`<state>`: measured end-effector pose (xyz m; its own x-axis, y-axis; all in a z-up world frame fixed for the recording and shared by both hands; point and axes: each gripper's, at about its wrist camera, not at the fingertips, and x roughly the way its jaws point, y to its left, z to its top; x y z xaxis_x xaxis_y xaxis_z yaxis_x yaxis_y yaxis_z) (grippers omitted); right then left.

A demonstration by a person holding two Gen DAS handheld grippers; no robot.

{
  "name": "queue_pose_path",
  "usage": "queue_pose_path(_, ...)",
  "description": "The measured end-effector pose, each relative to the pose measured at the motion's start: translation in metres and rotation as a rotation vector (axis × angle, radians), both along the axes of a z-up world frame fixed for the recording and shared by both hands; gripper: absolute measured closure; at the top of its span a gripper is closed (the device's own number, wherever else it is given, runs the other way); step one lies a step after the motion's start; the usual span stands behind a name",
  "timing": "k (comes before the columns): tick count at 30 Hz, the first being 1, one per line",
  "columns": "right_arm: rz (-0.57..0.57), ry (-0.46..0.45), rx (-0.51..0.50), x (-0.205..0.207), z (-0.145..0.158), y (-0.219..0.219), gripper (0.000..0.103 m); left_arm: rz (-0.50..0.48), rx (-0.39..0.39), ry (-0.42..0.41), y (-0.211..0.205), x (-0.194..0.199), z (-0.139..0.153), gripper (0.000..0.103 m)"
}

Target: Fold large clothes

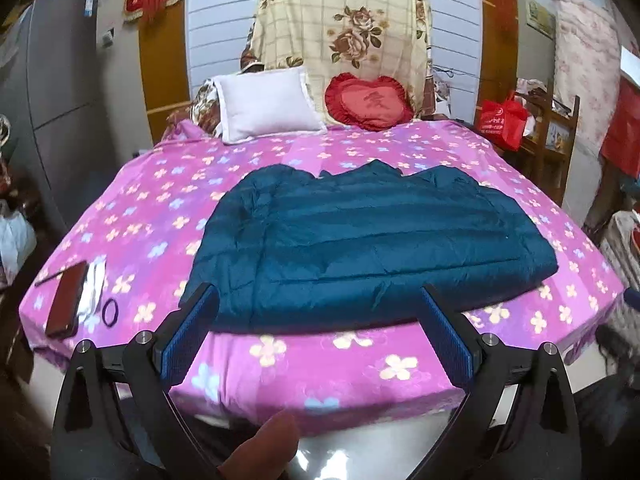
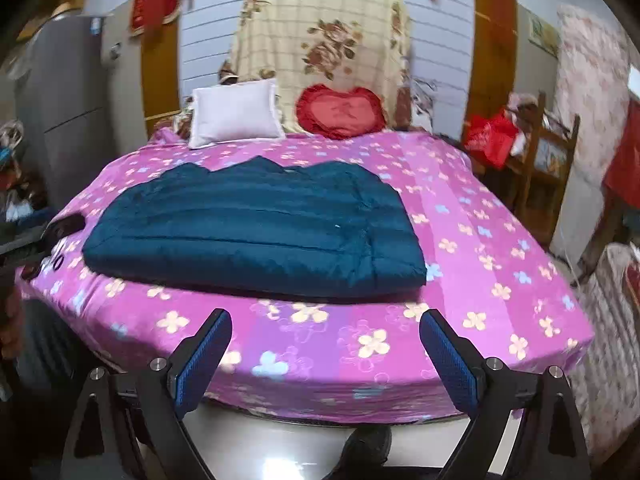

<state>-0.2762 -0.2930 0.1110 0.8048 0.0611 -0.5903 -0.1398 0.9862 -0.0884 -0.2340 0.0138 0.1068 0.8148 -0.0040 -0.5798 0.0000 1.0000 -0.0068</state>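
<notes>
A dark teal quilted jacket (image 1: 368, 240) lies flat on the bed, folded into a broad rectangle, its near hem close to the bed's front edge. It also shows in the right wrist view (image 2: 256, 228), left of centre. My left gripper (image 1: 318, 296) is open and empty, held at the foot of the bed just in front of the jacket's near hem. My right gripper (image 2: 326, 320) is open and empty, held off the bed's front edge, lower and to the right of the jacket.
The bed has a pink flowered sheet (image 1: 320, 360). A white pillow (image 1: 264, 104) and a red heart cushion (image 1: 368, 100) lie at its head. A dark phone (image 1: 66, 300), white cloth and a hair tie (image 1: 111, 312) lie at the near left corner. A wooden chair (image 2: 540, 168) stands right.
</notes>
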Motion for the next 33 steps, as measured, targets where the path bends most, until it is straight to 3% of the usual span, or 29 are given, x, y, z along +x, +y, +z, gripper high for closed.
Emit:
queue_pose_path(3,0.007,-0.013,-0.002,-0.008,0.006,0.004,0.01,0.029,0.021,0.038,-0.006,-0.009,0.002,0.004)
queue_pose_path(11,-0.011,-0.017,0.057,-0.008,0.021,-0.002,0.01,0.001,-0.017,0.103,-0.012,-0.015,-0.006,0.005)
queue_pose_path(33,-0.006,0.007,0.052,-0.002,0.018,0.003,0.01,-0.007,-0.016,0.118,-0.011,-0.01,-0.009,0.005)
